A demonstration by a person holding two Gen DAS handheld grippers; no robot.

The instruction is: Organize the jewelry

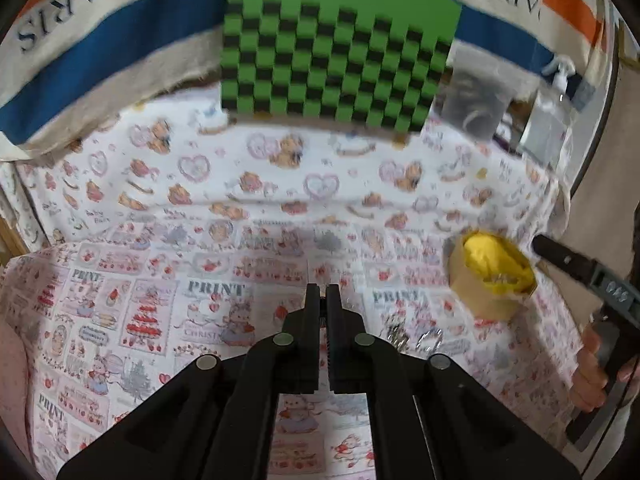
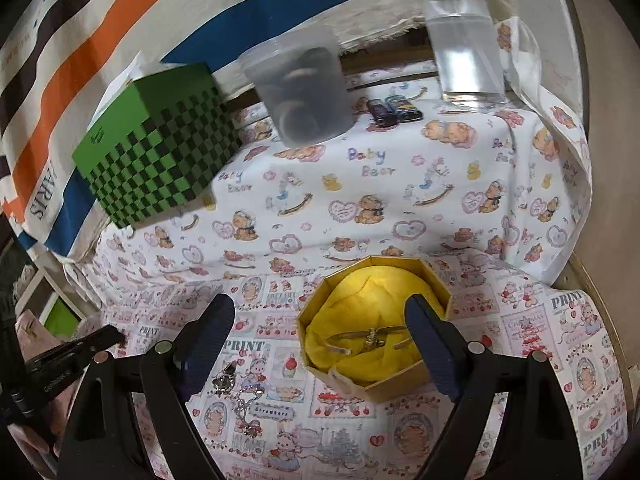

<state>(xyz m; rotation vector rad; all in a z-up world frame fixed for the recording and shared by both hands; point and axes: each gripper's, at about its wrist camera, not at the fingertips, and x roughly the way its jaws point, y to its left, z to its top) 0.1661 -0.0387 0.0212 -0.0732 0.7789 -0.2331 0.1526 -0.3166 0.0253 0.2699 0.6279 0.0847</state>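
Gold-toned and thin, the bangle (image 2: 366, 338) lying on the yellow cushion (image 2: 360, 300) in the octagonal box (image 2: 400, 390) looks light and easily bent, so my wide-open right gripper (image 2: 320, 340) should pinch its band, while my left gripper (image 1: 322, 294) is closed empty.

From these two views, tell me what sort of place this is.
Probably a home tabletop, not a shop or workshop. It is draped in nursery-print cloth, backed by a striped Paris fabric, with household bits: a clear bottle and a gold jewelry box.
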